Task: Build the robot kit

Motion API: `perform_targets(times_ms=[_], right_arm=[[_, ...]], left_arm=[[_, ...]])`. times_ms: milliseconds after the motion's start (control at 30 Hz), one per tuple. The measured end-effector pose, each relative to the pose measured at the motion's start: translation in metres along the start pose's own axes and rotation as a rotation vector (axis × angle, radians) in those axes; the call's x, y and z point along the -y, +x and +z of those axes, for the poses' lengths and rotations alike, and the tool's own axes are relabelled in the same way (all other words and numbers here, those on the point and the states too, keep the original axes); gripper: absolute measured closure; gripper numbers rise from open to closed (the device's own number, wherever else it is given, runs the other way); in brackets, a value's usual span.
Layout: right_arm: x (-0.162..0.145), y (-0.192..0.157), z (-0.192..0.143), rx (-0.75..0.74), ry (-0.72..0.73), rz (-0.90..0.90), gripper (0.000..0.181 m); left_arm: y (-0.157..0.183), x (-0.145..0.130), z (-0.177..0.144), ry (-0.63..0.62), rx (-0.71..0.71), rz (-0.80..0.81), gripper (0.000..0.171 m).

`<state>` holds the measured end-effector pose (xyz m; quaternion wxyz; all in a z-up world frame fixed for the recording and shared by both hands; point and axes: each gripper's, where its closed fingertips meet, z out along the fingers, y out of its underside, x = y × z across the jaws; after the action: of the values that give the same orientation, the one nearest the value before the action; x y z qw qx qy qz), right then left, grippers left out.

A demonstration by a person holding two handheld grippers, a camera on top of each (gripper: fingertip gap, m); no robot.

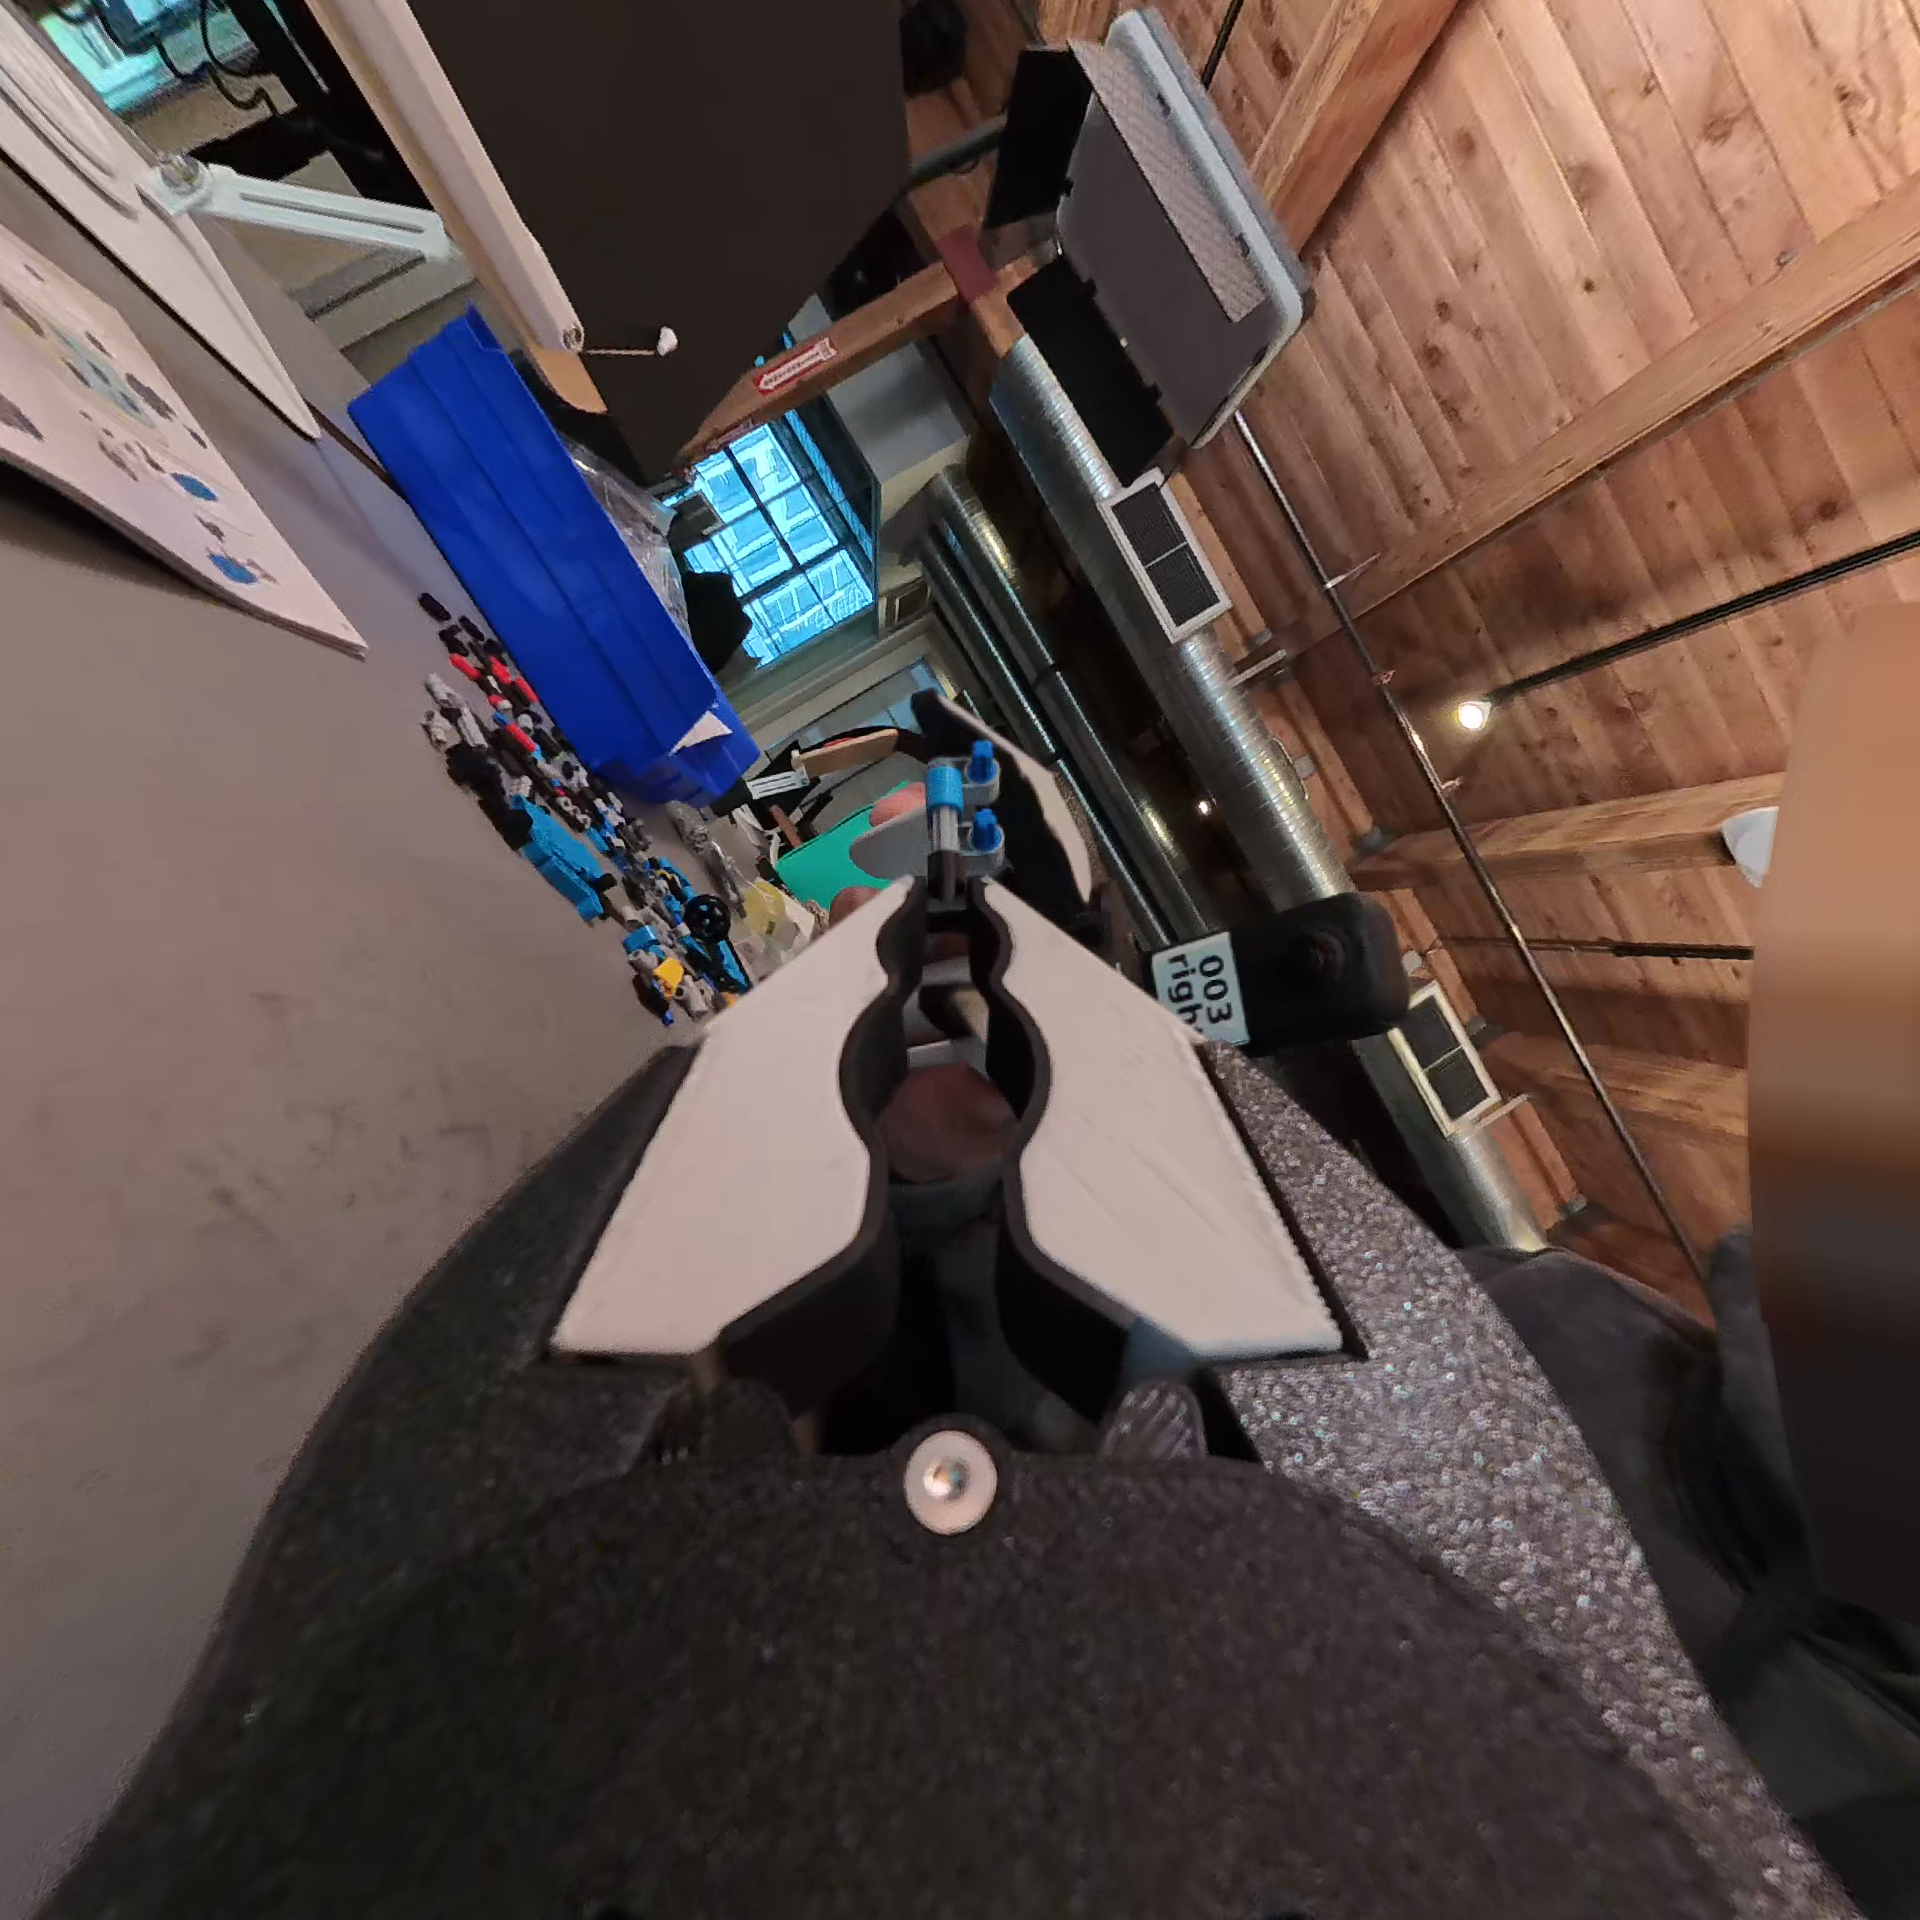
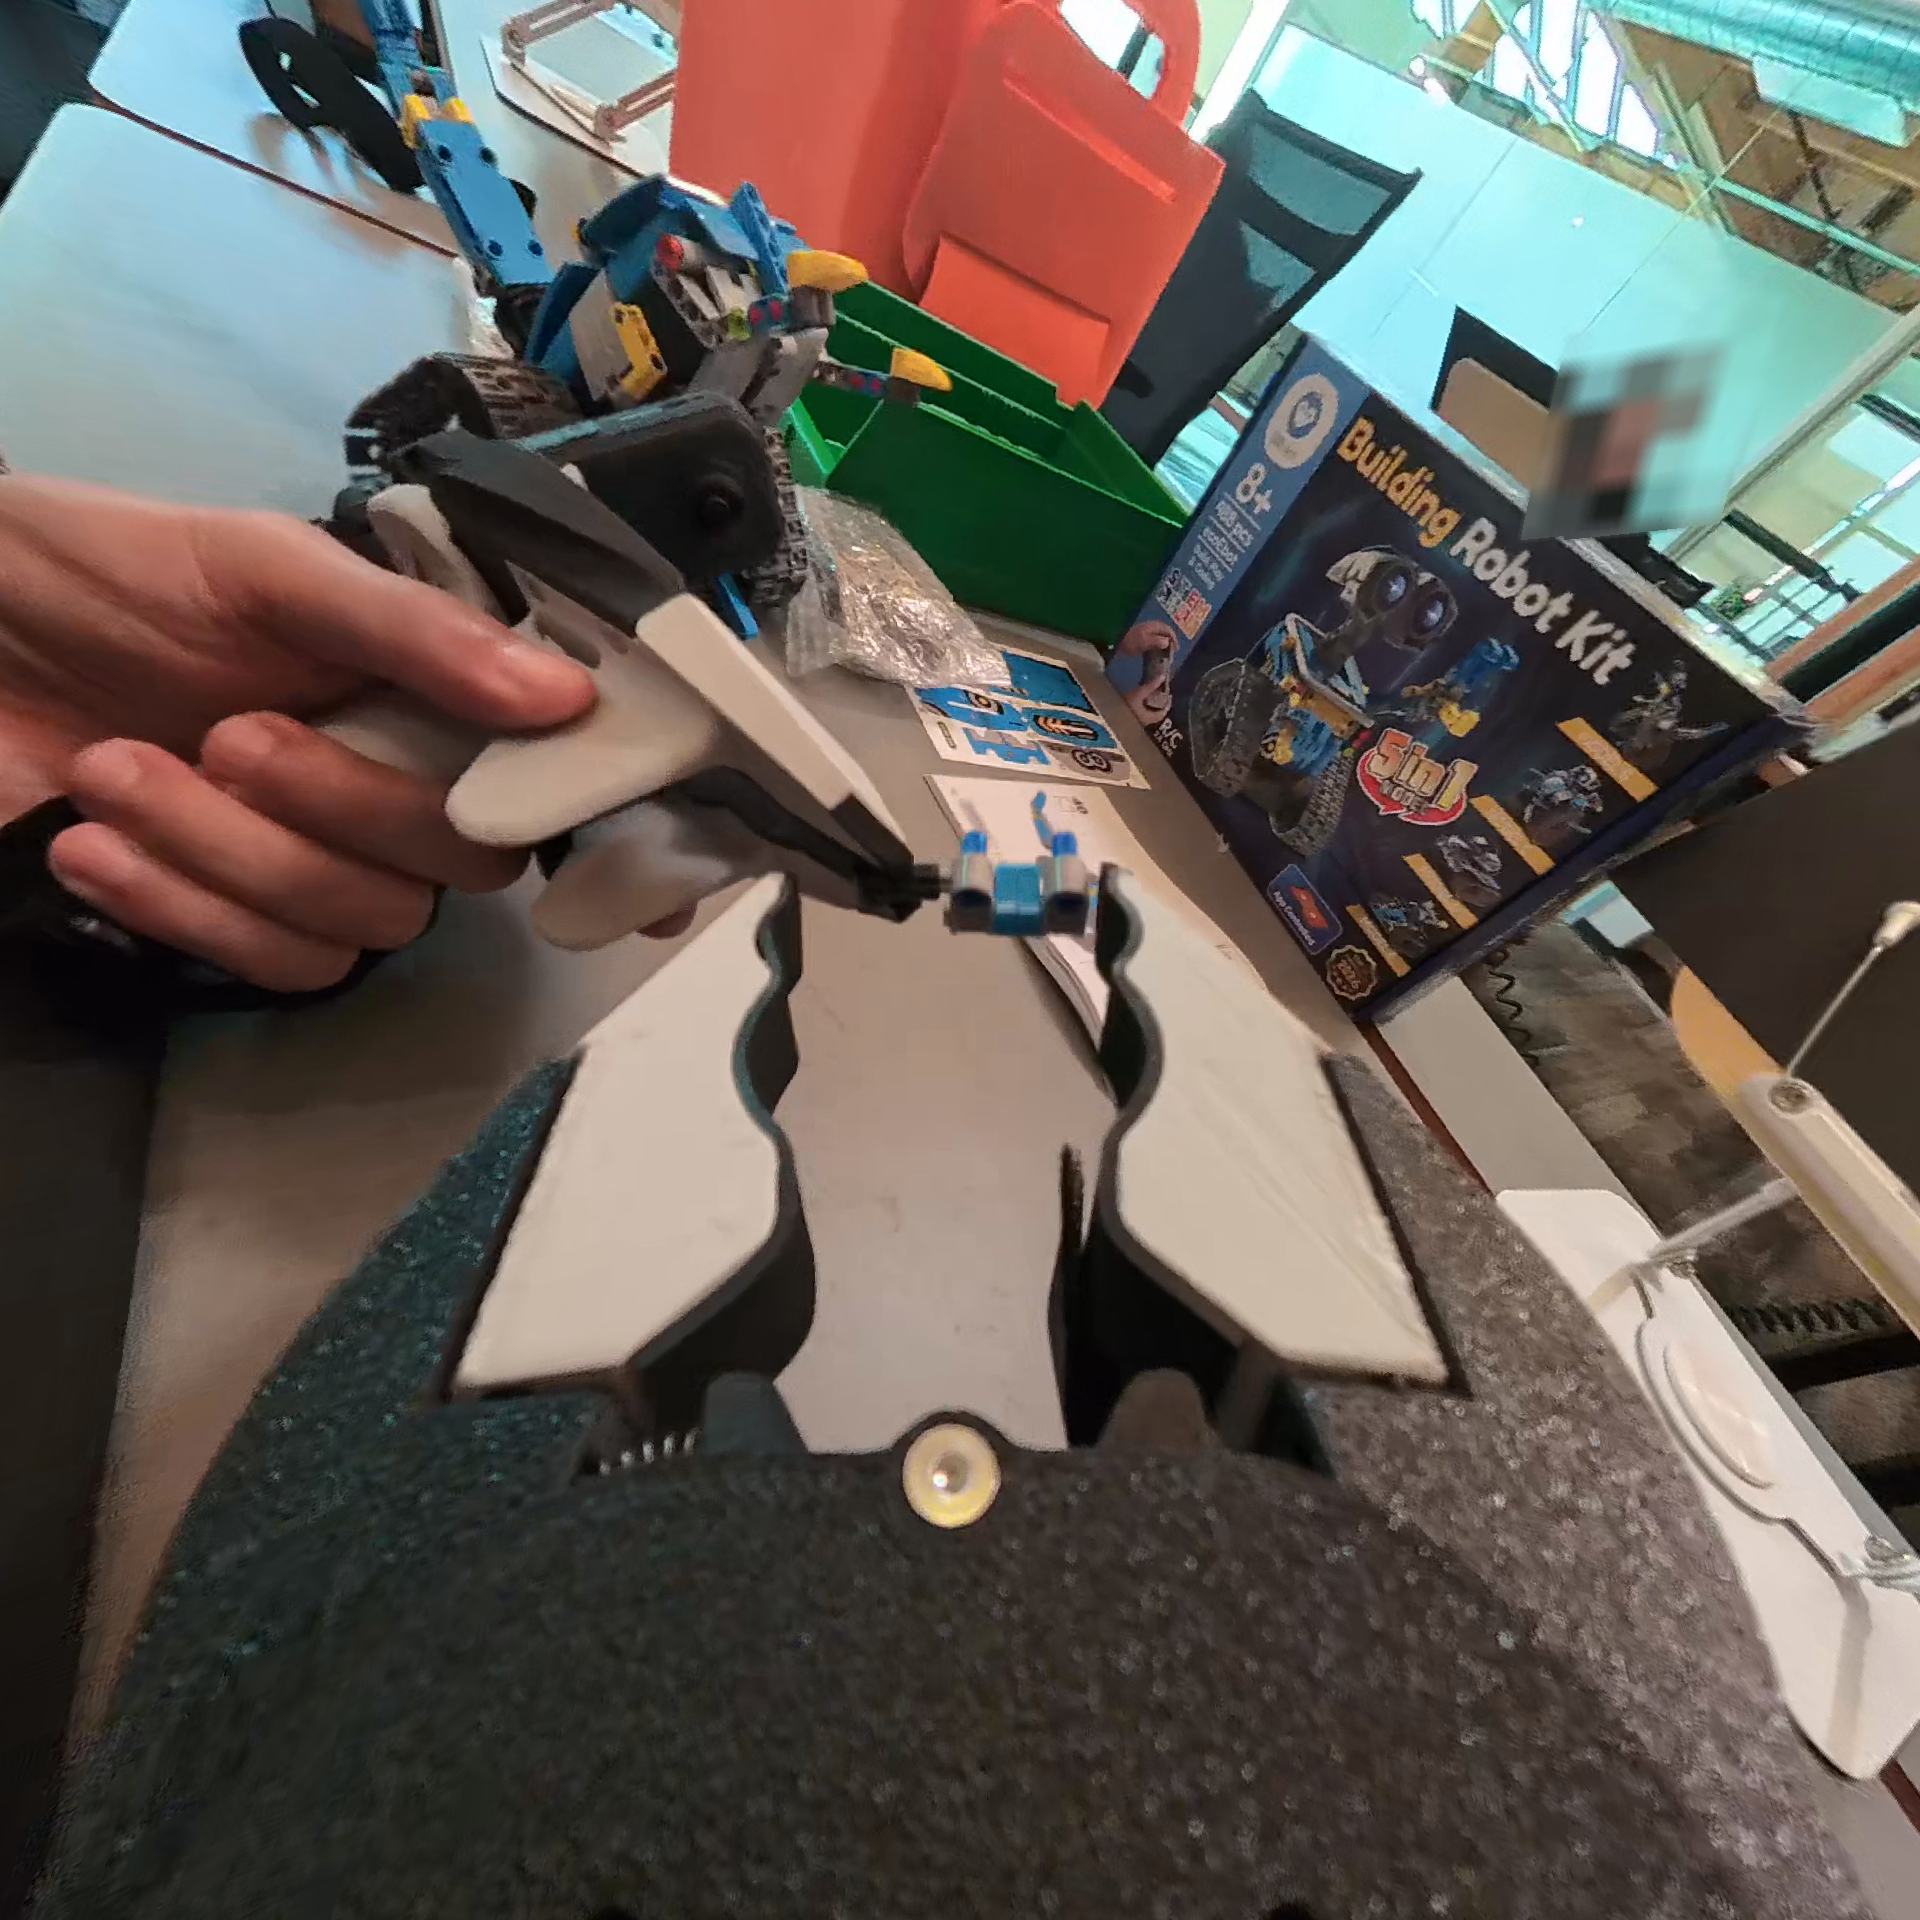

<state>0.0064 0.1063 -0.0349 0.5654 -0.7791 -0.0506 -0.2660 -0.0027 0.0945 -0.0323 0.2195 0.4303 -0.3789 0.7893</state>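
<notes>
1. In the right wrist view, the right tongs (image 2: 940, 899) stand wide open and hold nothing; a small blue-and-grey brick part (image 2: 1018, 896) lies crosswise between their tips, its far end touching or just beside the right finger.
2. The left tongs (image 2: 902, 883) come in from the left, nipped shut on the part's black axle end, so the left is the nearer.
3. Both tongs have smooth white fingers with wavy black edges in grainy foam bodies.
4. Beyond, on the grey worktop (image 2: 208, 312), stand a glossy kit box (image 2: 1455, 707), a green bin (image 2: 987, 488) and a tracked brick robot (image 2: 644, 312).
</notes>
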Motion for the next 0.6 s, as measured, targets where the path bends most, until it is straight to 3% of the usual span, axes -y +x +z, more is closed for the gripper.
perform_targets(times_ms=[167, 600], right_arm=[[-0.001, 0.001, 0.0, 0.019, -0.008, 0.007, 0.134], [-0.002, -0.001, -0.009, 0.076, -0.002, -0.045, 0.138]], left_arm=[[-0.001, -0.005, 0.002, -0.026, 0.001, -0.013, 0.166], [0.006, -0.014, 0.005, -0.11, -0.079, -0.06, 0.165]])
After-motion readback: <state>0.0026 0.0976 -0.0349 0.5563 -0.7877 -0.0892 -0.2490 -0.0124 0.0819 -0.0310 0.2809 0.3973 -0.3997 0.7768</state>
